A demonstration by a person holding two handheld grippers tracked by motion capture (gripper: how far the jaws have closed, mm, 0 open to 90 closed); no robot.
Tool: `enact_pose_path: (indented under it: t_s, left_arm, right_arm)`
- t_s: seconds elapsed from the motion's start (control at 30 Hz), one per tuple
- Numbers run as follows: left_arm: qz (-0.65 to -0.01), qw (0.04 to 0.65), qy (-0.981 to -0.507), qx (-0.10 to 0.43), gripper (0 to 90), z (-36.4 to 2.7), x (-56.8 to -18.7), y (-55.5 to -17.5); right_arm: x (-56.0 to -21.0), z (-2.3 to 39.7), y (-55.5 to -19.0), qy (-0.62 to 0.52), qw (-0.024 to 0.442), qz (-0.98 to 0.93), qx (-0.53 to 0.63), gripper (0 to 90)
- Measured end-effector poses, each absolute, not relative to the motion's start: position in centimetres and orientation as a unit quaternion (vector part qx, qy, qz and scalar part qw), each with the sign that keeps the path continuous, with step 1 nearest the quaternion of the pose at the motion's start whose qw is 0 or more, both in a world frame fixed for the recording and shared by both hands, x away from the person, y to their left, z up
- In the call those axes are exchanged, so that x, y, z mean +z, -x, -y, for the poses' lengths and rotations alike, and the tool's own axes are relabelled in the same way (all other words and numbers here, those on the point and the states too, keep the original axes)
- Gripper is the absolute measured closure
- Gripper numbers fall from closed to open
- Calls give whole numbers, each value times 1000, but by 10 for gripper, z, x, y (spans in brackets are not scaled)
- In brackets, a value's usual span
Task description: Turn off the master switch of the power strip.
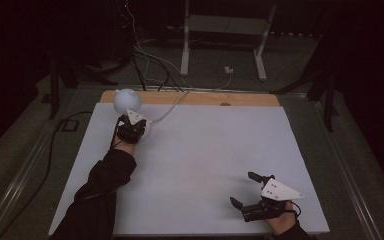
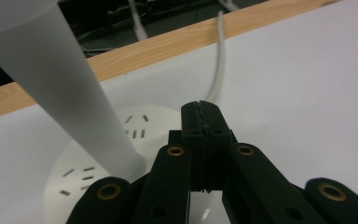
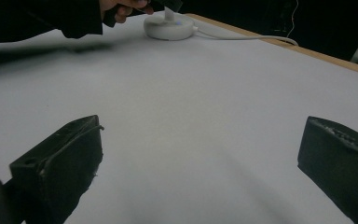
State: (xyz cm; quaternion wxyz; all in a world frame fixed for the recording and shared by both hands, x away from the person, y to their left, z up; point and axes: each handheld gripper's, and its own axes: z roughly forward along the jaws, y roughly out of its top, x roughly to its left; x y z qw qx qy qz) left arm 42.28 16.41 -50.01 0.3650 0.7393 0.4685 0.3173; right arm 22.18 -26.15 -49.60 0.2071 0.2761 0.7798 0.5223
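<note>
A white desk lamp stands at the table's far left, with a round head [image 1: 127, 100], a tapering stem [image 2: 60, 79] and a flat round base [image 2: 135, 126]. A small blue light glows on the base [image 3: 170, 29]. My left gripper [image 1: 132, 125] is at that base, right beside the stem. Its jaws are shut with nothing between them [image 2: 203, 116], and the tips sit low over the base's rim; whether they touch it I cannot tell. My right gripper [image 1: 243, 188] rests near the front right of the table, open wide and empty [image 3: 200, 158].
A white board [image 1: 205, 150] covers the table, with a wooden strip [image 1: 205, 98] along its far edge. The lamp's white cable [image 2: 219, 70] runs from the base off that far edge. Beyond the table, on the floor, are cables and a white stand [image 1: 225, 30].
</note>
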Motion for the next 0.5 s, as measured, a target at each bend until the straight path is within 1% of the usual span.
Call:
enact_pose_path:
  t_s: [0.17,0.23,0.5]
  left_arm:
    - [-463,365,-742,318,900,-163,-504,-424]
    - [-460,355,-745,327,900,-161,-506,-425]
    - [-466,335,-749,330,900,-158,-511,-428]
  right_arm:
    - [-495,262,-222,-275,209,-780,521,0]
    - [-495,262,-221,-275,209,-780,522,0]
    - [-496,262,-221,-274,207,-782,520,0]
